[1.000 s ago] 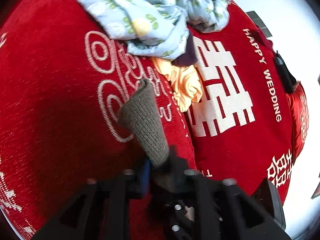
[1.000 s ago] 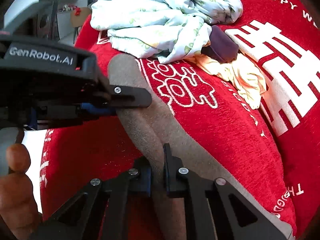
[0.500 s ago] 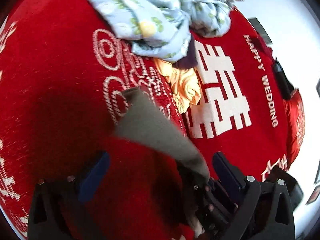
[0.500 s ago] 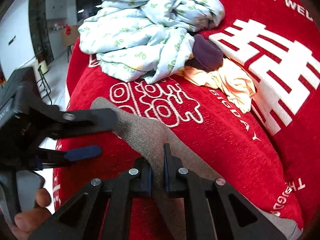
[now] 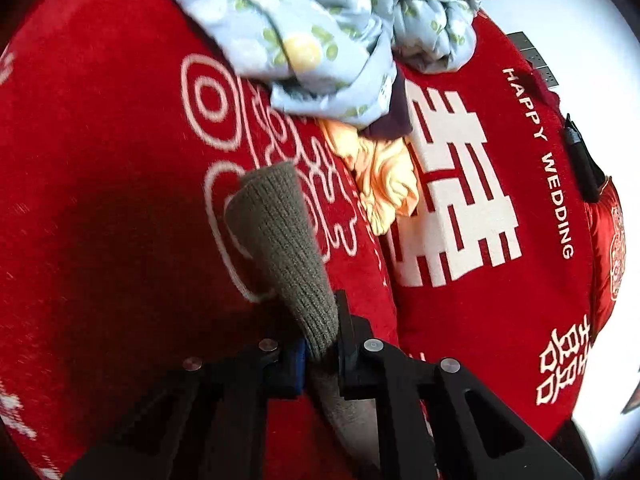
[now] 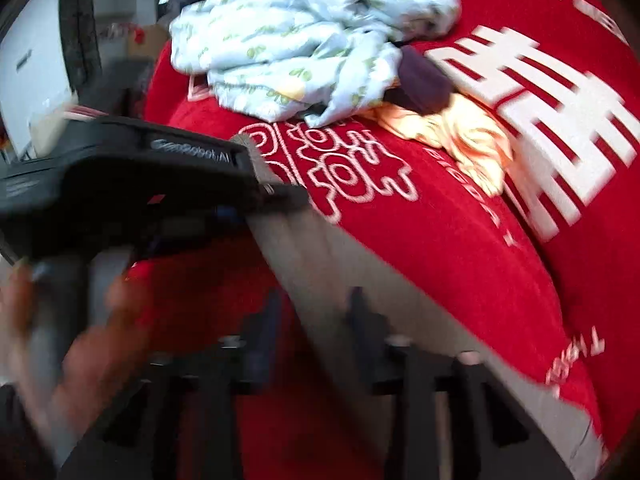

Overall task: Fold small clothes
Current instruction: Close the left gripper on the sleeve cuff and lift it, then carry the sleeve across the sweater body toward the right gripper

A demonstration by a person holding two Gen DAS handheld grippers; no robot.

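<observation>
A long grey knit sock [image 5: 280,248] lies on the red blanket [image 5: 480,320], its rounded end pointing away from me. My left gripper [image 5: 320,344] is shut on it partway along, with the knit pinched between the pads. In the blurred right wrist view the same sock [image 6: 360,280] runs as a grey band from the left gripper [image 6: 276,196] down to the lower right. My right gripper [image 6: 312,312] is opening. The sock passes between its fingers, but the pads stand clear of it.
A crumpled pale blue floral cloth [image 5: 328,28] is heaped at the far side of the blanket. A dark purple item [image 5: 394,120] and a yellow-orange garment [image 5: 384,184] lie beside it. A person's hand [image 6: 80,352] holds the left gripper's handle.
The left gripper's jaws spread wide, then shut on the sock again. The right gripper's jaws, shut on the sock before, have parted, and that gripper has lifted a little.
</observation>
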